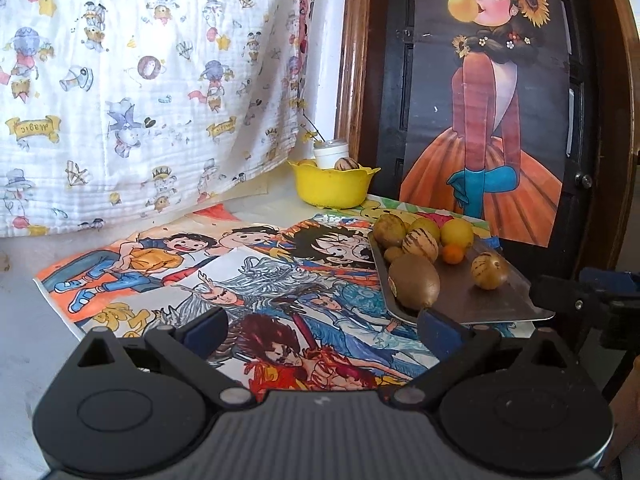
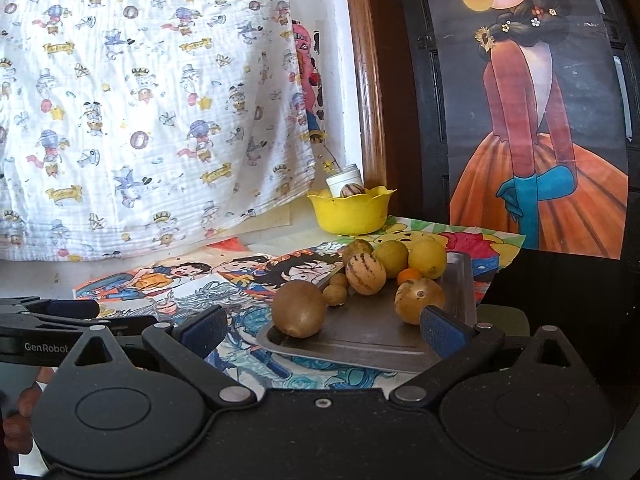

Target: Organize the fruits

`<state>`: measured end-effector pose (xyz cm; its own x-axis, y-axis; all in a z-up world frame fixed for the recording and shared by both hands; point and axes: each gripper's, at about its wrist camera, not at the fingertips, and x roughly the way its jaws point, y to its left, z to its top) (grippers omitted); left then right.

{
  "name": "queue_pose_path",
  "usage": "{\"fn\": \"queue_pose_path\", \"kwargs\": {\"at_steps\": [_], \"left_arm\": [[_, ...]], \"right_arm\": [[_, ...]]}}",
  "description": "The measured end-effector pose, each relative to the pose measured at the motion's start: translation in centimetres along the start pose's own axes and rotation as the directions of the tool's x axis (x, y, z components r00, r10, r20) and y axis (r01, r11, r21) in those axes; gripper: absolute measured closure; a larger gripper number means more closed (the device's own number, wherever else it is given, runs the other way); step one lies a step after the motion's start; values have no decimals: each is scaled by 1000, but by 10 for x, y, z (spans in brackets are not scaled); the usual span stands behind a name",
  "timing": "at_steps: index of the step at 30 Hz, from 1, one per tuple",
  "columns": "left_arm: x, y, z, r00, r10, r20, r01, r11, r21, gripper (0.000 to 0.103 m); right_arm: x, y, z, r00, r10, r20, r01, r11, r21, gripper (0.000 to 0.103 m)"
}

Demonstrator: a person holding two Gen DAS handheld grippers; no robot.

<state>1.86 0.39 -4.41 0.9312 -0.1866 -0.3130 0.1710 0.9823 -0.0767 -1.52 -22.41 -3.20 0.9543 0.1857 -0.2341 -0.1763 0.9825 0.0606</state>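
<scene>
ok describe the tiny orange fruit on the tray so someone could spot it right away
Find the metal tray on the cartoon drawings, in front of the yellow bowl. The tiny orange fruit sits just in front of the lemon. It is the only bright orange one; its neighbours are yellow, brown or striped.

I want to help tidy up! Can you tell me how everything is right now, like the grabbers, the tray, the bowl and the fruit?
Left gripper: open, empty.
Right gripper: open, empty.
Metal tray: flat on the drawings, fruit on it.
Kiwi: at the tray's near corner.
Yellow bowl: upright, one striped fruit inside.
White jar: behind the bowl, tilted.
</scene>
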Motion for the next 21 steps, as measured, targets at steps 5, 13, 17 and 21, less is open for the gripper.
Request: {"fn": "queue_pose_path", "kwargs": {"at_steps": [5,13,17,21], "left_arm": [[-4,2,-2,1000,1,-1,-1,1000,-2,0],[-7,4,-7,1000,3,-13,-3,1000,-5,1],[-6,5,-8,1000,5,-19,-5,1000,-7,1],[-6,6,-8,1000,7,-21,-7,1000,-7,1]], "right_arm": [[-6,3,-5,1000,10,-6,-10,1000,-2,1],[-8,8,-12,999,25,-33,-26,1000,-18,1],[-7,8,-13,999,26,-38,-27,999,-17,1],[-6,9,-14,999,24,-42,-24,1000,-16,1]]}}
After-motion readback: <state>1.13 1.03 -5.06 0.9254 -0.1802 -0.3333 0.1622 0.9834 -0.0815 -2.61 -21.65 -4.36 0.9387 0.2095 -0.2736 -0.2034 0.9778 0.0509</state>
